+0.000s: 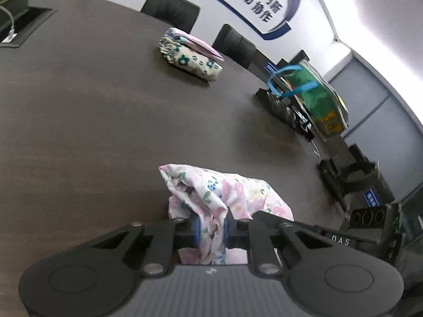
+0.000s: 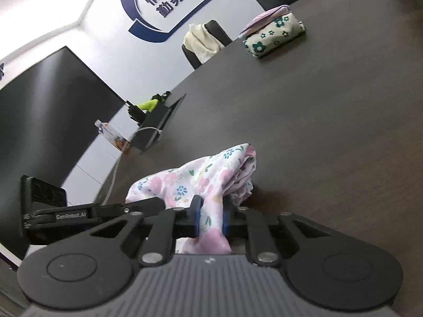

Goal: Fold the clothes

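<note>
Filling the room [image 1: 370,100], a dark table [image 1: 92,119].

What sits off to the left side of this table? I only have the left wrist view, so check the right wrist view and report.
Observer: A black flip-up box stands open on the table, with a white cable running from it.
Operator: Confirm the right claw's grip on the cloth.
Observer: The right claw is shut on the pink floral cloth, which is bunched between its blue pads.
Operator: Tell me what's on the chairs.
Observer: A cream garment is draped over one black chair beyond the table's far edge.
Operator: Anything near that box?
Observer: A clear plastic bottle lies beside it.
</note>
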